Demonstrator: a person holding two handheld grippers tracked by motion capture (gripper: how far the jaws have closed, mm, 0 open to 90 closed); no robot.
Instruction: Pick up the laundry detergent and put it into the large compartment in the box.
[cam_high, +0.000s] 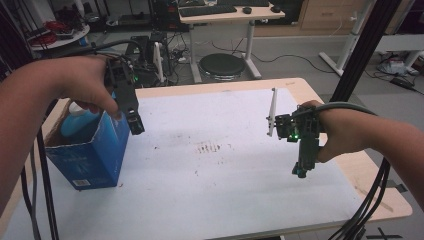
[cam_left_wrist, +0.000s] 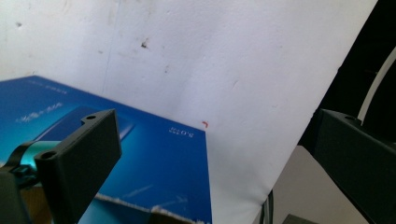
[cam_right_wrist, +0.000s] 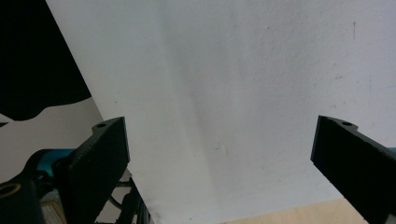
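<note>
Both of my forearms come in low at the near edge. My left tongs (cam_high: 135, 122) hang just above the right rim of the blue carton (cam_high: 95, 160), jaws spread wide with nothing between them. That carton stands open-topped at the left side of the tabletop (cam_high: 240, 170), on the white sheet (cam_high: 225, 125), with a pale blue bottle (cam_high: 80, 122) inside. My right tongs (cam_high: 301, 170) hover well apart over the sheet's right part, pointing down, jaws likewise gaping and empty above the bare sheet.

Left gripper (cam_high: 136, 125), right gripper (cam_high: 301, 170): black bodies, green lights, flat black screw-holed jaws, grey trailing cables; bare forearms.
</note>
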